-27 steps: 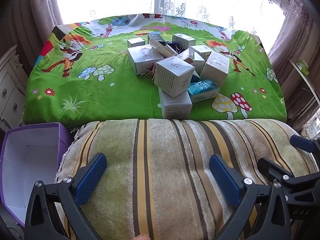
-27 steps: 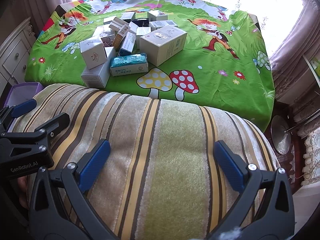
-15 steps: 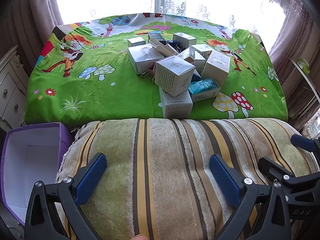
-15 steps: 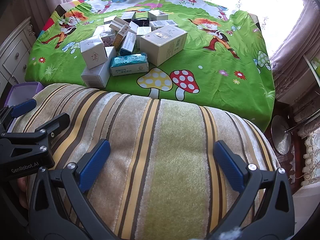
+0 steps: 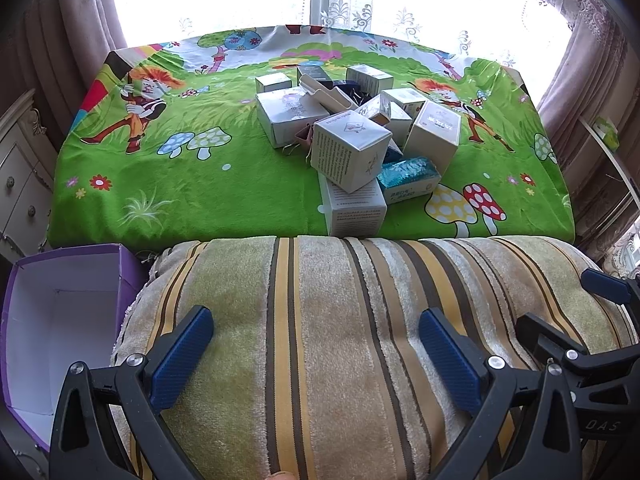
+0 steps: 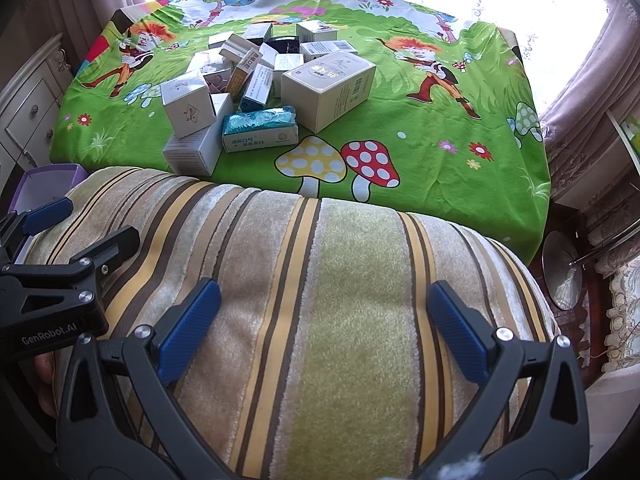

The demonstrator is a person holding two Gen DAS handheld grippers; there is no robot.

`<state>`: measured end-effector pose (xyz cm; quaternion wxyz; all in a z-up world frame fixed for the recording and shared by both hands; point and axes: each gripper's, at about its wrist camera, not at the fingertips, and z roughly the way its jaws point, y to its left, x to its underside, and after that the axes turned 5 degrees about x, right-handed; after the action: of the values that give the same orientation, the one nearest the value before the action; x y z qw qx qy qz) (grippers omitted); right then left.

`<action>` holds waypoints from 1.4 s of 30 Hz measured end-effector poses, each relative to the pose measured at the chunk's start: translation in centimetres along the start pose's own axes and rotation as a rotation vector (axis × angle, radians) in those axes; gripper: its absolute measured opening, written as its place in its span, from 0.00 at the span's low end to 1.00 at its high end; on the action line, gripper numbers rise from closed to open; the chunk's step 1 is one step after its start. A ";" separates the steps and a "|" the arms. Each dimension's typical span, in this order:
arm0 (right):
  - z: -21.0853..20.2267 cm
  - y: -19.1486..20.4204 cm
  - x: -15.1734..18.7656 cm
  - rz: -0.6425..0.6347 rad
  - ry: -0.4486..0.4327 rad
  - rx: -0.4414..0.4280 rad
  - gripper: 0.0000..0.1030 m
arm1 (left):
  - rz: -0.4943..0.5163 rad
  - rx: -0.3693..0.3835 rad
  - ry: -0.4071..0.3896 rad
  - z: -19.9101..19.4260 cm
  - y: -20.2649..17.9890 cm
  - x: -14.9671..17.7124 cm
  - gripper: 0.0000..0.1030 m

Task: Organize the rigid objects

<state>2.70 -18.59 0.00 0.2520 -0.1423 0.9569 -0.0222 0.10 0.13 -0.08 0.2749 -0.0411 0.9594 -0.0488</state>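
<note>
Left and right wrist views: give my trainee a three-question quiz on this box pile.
1. True or false: the left gripper holds a box.
2. The teal-topped box lies: A) in the purple bin B) on the green cloth C) on the striped cushion.
3. Which box rests tilted on another?

Key: 1 false, both grippers open. 2 B. 3 The white cube box.

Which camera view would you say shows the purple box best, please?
The left wrist view: the purple box sits at lower left with its white inside open to the camera. The right wrist view catches only a corner of it behind the striped cushion and the left gripper.
</note>
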 end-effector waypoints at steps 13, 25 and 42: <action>-0.1 -0.2 0.2 0.006 -0.010 -0.005 1.00 | -0.015 0.000 0.013 -0.1 0.0 0.0 1.00; 0.2 -0.1 -0.1 -0.001 -0.007 -0.008 1.00 | -0.014 0.007 0.000 -0.4 0.1 -0.7 0.99; 0.2 -3.3 -5.2 0.075 0.008 -0.205 1.00 | 0.082 0.102 -0.057 1.4 -0.4 -8.3 0.89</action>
<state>8.02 -20.31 2.65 0.2332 -0.1315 0.9598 0.0846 7.94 0.56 3.13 0.3055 0.0108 0.9483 -0.0850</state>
